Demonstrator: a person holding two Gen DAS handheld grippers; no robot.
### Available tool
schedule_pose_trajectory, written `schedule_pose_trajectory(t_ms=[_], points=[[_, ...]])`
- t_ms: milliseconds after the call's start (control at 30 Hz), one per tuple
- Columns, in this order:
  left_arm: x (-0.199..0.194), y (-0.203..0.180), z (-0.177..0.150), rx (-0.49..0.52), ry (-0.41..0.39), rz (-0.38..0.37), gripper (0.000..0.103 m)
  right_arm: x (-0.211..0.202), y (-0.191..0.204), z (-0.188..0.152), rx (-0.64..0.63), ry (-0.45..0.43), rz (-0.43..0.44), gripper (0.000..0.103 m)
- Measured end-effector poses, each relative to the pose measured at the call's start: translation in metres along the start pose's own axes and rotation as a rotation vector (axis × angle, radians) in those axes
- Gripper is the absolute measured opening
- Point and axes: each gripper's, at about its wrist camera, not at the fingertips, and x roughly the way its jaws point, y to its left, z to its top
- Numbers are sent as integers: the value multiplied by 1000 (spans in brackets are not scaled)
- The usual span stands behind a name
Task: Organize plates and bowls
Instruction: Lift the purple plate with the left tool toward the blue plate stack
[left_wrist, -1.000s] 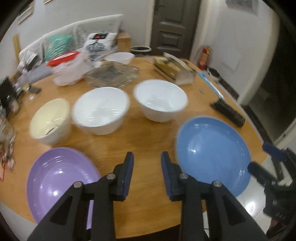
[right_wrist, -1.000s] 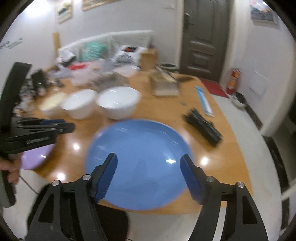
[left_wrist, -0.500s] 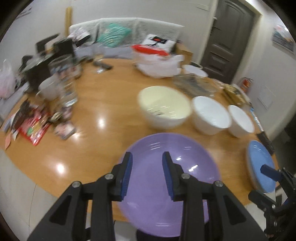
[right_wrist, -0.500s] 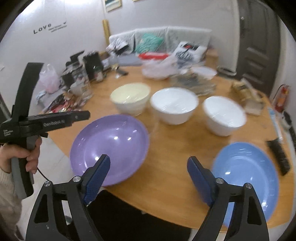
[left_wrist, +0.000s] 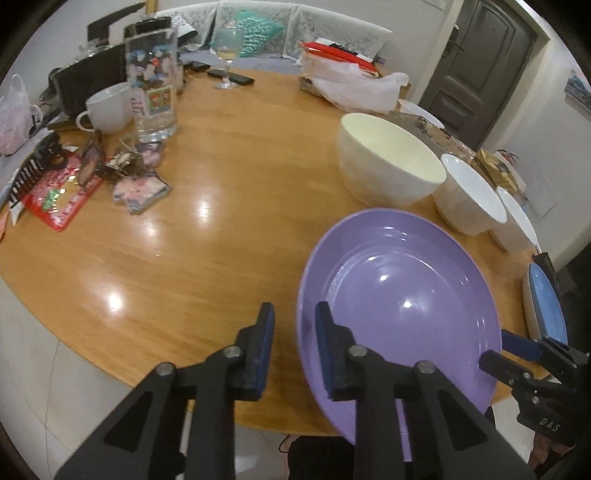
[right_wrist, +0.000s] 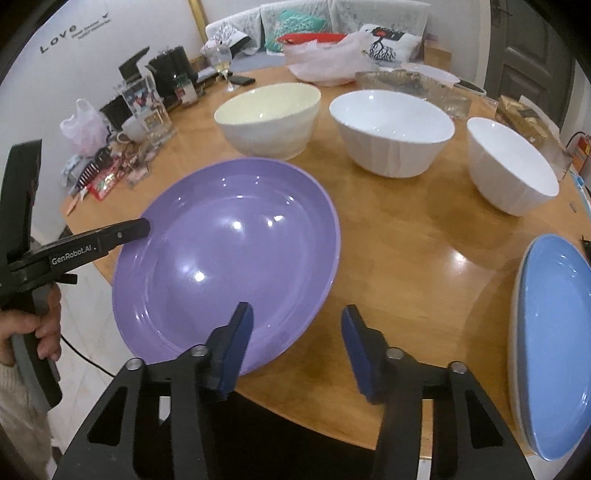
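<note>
A purple plate (left_wrist: 402, 306) lies at the near edge of the round wooden table (left_wrist: 207, 236); it also shows in the right wrist view (right_wrist: 229, 251). My left gripper (left_wrist: 293, 332) is open, its jaws on either side of the plate's left rim. My right gripper (right_wrist: 295, 332) is open wide at the plate's right near rim. A cream bowl (right_wrist: 267, 118) and two white bowls (right_wrist: 391, 133) (right_wrist: 511, 170) stand in a row behind. A blue plate (right_wrist: 554, 343) lies at the right edge.
The table's left side holds a glass jar (left_wrist: 153, 85), a white mug (left_wrist: 109, 107), a wine glass (left_wrist: 227, 51), snack packets (left_wrist: 59, 195) and a comb (left_wrist: 27, 177). A plastic bag (left_wrist: 354, 88) and glass tray (right_wrist: 413, 86) sit at the back.
Both grippers have swung left and come lower toward the purple plate. My left gripper now sits at its left rim, my right at its right near rim. Nothing was grasped.
</note>
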Motion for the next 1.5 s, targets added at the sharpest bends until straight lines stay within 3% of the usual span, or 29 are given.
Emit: schedule_pose_trajectory(t_ms=[267,767,1500], points=[[7,-3,0,8,3,-9,7,4,0,0,-14,10,1,20],[1,-8,2,22,1,-1,7,-3,-1,3,-13,-11,-17,19],[-52,-66,14,102,-76,-10,7,-69,-25,-10,7,-155,-37,19]])
